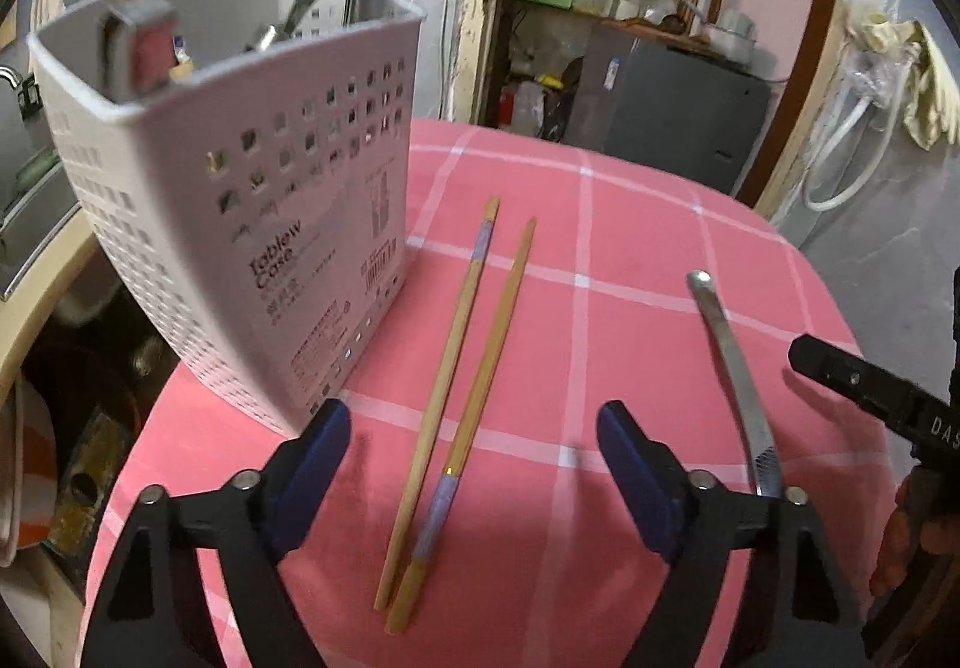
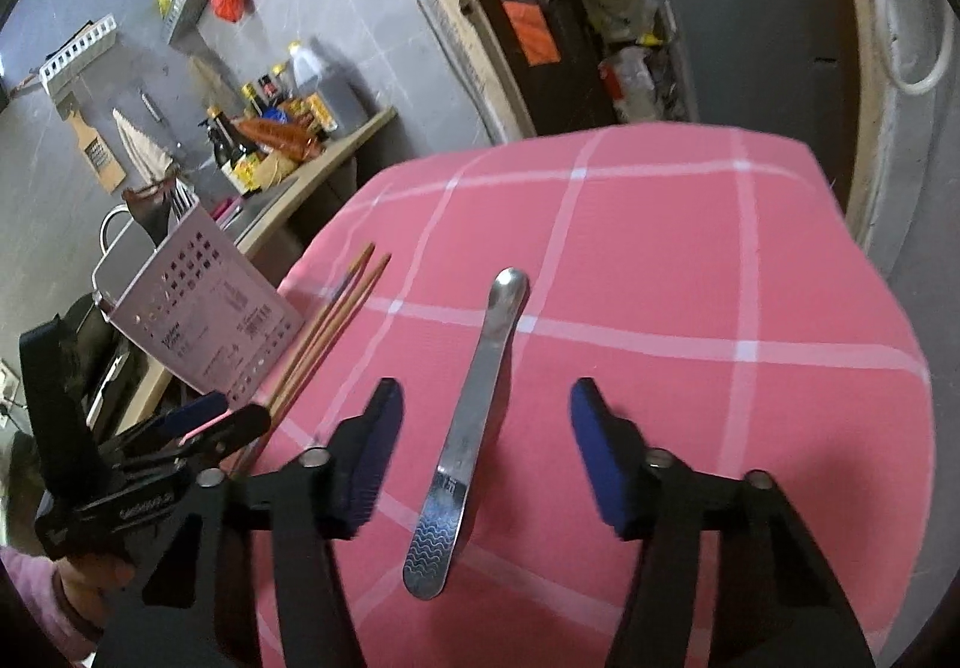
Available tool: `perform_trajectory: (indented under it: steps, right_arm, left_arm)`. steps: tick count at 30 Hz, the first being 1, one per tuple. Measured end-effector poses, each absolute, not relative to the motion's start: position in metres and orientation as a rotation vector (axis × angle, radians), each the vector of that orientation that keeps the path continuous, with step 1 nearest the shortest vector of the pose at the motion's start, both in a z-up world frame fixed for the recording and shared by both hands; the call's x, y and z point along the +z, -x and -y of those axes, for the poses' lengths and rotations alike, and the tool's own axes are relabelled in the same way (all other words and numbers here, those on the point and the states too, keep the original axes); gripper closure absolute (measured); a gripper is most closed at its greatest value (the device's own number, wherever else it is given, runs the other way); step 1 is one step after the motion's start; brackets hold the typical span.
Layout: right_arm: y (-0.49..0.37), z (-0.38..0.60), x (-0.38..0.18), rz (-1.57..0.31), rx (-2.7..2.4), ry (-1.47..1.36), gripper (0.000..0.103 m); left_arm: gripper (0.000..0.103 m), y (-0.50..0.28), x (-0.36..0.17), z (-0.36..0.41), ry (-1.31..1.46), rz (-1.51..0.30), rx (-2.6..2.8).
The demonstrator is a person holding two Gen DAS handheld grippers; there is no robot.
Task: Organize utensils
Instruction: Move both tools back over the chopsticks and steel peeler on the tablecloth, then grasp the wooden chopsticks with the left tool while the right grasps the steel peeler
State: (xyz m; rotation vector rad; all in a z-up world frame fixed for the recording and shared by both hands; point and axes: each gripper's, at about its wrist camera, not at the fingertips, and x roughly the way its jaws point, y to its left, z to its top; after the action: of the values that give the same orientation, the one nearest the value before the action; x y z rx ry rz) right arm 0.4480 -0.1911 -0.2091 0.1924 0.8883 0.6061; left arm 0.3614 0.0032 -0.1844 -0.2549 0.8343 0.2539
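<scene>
At the left of the left wrist view stands the white perforated plastic utensil caddy (image 1: 240, 224) on the pink cloth with white check lines (image 1: 630, 260), some dark-handled tools already poking out of its top. Just right of it, at the centre, lie two slim wooden chopsticks (image 1: 462, 398) side by side, running from the middle of the frame to the lower edge. The left gripper (image 1: 474, 434) straddles them with both blue pads clear of the wood: released, nothing held.

Further right lies the flat steel spoon with a wave-patterned handle (image 2: 468, 428), in the centre of the right wrist view, bowl end towards the top. The right gripper (image 2: 486, 428) brackets its handle with a gap on each side; its jaws are unclenched and grasp nothing.

This looks like the approach step, each tool lined up over its own utensil. Next, each needs to sink until the pads flank the item at cloth level, then pinch. The thin, low-lying pieces may slip or roll.
</scene>
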Motion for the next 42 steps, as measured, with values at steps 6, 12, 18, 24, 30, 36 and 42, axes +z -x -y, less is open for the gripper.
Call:
perform_trajectory:
  steps: [6, 12, 18, 24, 30, 36, 42]
  right_arm:
    - [-0.456, 0.180, -0.221, -0.930, 0.636, -0.192, 0.068]
    - [-0.464, 0.175, -0.228, -0.962, 0.670, -0.217, 0.072]
    - [-0.470, 0.168, -0.236, -0.997, 0.700, -0.236, 0.074]
    - [-0.478, 0.169, -0.239, -1.012, 0.725, -0.269, 0.074]
    - [-0.485, 0.171, -0.242, -1.039, 0.742, -0.300, 0.074]
    - [-0.488, 0.166, -0.242, -1.067, 0.746, -0.296, 0.076]
    - [-0.491, 0.159, -0.248, -1.141, 0.760, -0.310, 0.089]
  left_arm:
    - [0.029, -0.376, -0.191, -0.003, 0.253, -0.844, 0.271]
    - [0.035, -0.386, -0.197, 0.000, 0.234, -0.877, 0.266]
    - [0.038, -0.399, -0.199, 0.000, 0.219, -0.896, 0.266]
    - [0.042, -0.408, -0.201, 0.000, 0.207, -0.927, 0.269]
    - [0.058, -0.428, -0.202, 0.006, 0.162, -0.965, 0.282]
    - [0.073, -0.440, -0.197, 0.010, 0.122, -1.014, 0.253]
    - [0.081, -0.452, -0.192, 0.009, 0.127, -1.084, 0.196]
